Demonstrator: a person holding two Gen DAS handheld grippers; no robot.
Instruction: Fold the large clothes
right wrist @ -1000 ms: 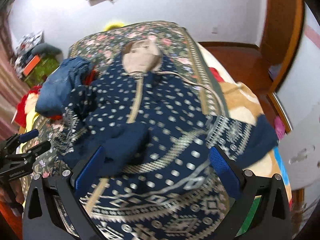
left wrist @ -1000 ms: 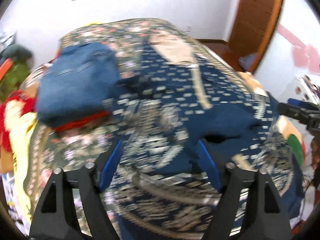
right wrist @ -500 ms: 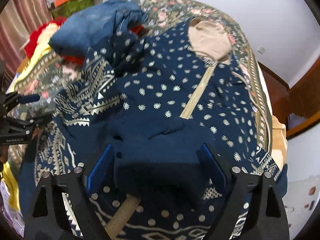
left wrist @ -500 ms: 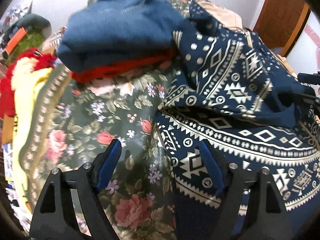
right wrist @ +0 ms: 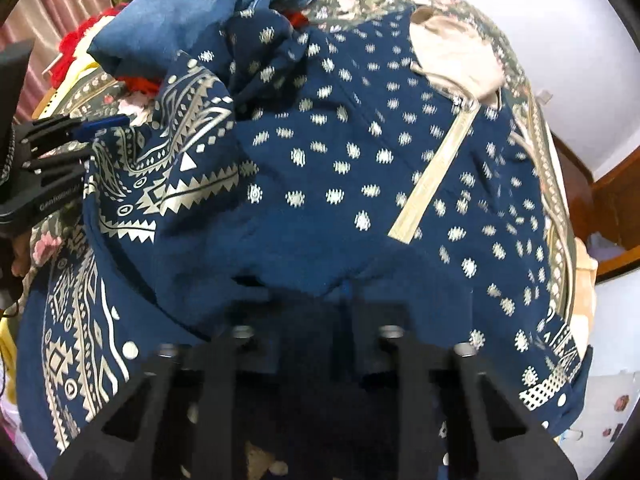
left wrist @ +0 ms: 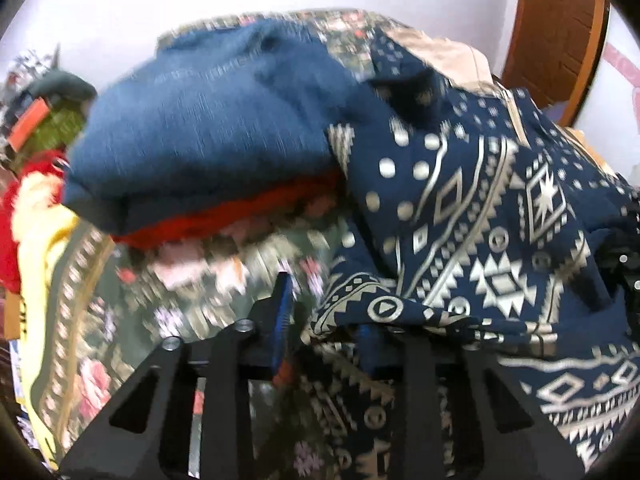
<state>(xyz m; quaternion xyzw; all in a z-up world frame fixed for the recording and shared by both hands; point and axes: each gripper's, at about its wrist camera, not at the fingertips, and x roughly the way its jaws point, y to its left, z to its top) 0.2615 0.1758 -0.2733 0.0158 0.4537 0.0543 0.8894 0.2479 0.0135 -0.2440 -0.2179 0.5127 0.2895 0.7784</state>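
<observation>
A large navy garment [right wrist: 360,184] with pale dots, geometric borders and a beige neck lining [right wrist: 456,60] lies spread on a floral bedcover [left wrist: 120,320]. In the left wrist view, my left gripper [left wrist: 326,324] has its jaws closing on the garment's patterned edge [left wrist: 480,220], and the cloth drapes over the right finger. The right wrist view shows that gripper [right wrist: 90,140] at the garment's left side. My right gripper [right wrist: 302,296] has its jaws closing on a bunched fold of plain navy cloth at the garment's near middle. That cloth hides its pads.
Folded blue jeans [left wrist: 208,128] lie on a red garment [left wrist: 224,216] beside the navy one, touching its sleeve. Red and yellow cloth [left wrist: 36,220] hangs off the bed's left side. A wooden door [left wrist: 560,28] and white walls stand behind the bed.
Both grippers have come down onto the garment and narrowed from wide open. The left now has the patterned edge between its fingers, the right a navy fold. The right wrist rolled.
</observation>
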